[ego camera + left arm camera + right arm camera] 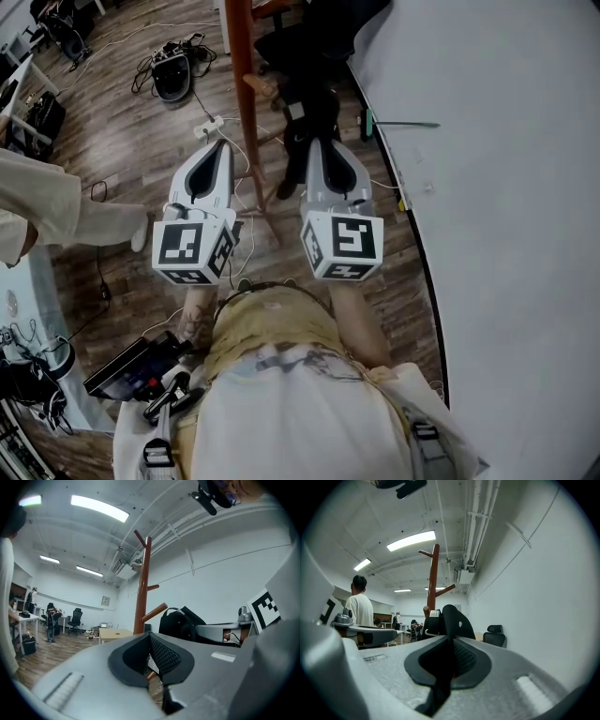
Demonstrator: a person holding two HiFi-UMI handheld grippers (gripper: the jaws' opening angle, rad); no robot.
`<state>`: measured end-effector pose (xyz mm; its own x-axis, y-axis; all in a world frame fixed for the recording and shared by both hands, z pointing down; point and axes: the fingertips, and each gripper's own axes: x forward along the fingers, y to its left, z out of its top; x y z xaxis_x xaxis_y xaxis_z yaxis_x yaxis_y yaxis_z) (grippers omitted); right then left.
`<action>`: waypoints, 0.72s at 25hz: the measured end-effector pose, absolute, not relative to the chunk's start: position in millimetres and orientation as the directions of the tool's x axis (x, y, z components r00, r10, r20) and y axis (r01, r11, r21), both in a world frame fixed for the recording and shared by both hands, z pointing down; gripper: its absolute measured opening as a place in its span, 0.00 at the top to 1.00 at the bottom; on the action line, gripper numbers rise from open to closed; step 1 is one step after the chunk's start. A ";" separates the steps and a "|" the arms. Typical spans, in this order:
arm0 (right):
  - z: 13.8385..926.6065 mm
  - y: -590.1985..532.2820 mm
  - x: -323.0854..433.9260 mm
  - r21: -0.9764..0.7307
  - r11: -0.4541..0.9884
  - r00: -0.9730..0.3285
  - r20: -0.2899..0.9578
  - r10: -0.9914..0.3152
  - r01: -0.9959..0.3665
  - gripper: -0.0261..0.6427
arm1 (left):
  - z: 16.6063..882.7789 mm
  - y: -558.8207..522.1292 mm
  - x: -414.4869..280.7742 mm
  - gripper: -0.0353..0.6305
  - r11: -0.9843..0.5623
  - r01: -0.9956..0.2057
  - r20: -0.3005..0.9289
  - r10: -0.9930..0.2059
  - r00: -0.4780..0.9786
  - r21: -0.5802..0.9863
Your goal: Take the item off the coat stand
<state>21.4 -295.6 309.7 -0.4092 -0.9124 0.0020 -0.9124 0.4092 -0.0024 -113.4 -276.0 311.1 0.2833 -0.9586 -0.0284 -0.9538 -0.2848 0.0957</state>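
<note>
Only the right gripper view shows what the right gripper (451, 641) has hold of: its jaws are closed on a black strap (440, 686) that runs up from between the pads to the black backpack (457, 620). The head view hides this, since there the right gripper (317, 142) merely ends against the dark mass of the backpack (314, 89). The left gripper view shows the left gripper (150, 637) with its pads met at the tip and nothing between them, and it alone shows the slanted lower peg (154, 612) of the coat stand (142, 583). The backpack (178, 623) sits just beside the end of that peg. The backpack hangs against the pole of the coat stand (433, 578) with its long axis up and down. A narrow side faces the right gripper, and a grey buckle (435, 613) sits near its top. From above, the coat stand (239, 75) rises between the two grippers, with the left gripper (217, 145) on the pole's far side from the backpack.
</note>
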 end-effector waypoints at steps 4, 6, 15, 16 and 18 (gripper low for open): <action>310.1 -295.1 20.9 -0.002 0.408 -0.408 0.002 -0.913 -0.913 0.95 | 311.5 -276.0 -112.9 0.95 -0.286 -0.954 -0.028 -0.958 0.284 0.096; 310.5 -294.7 20.1 -0.001 0.409 -0.409 0.003 -0.913 -0.913 0.95 | 312.0 -275.8 -112.6 0.95 -0.286 -0.953 -0.027 -0.958 0.285 0.097; 312.4 -293.3 21.6 -0.004 0.404 -0.404 0.005 -0.915 -0.915 0.95 | 313.7 -275.6 -112.6 0.95 -0.286 -0.953 -0.024 -0.958 0.285 0.101; 312.5 -293.2 22.1 -0.005 0.403 -0.403 0.005 -0.915 -0.915 0.95 | 313.8 -275.6 -112.3 0.95 -0.287 -0.953 -0.023 -0.958 0.286 0.102; 312.7 -293.0 22.7 -0.006 0.401 -0.401 0.005 -0.916 -0.916 0.95 | 314.2 -275.6 -111.7 0.95 -0.289 -0.952 -0.022 -0.957 0.288 0.102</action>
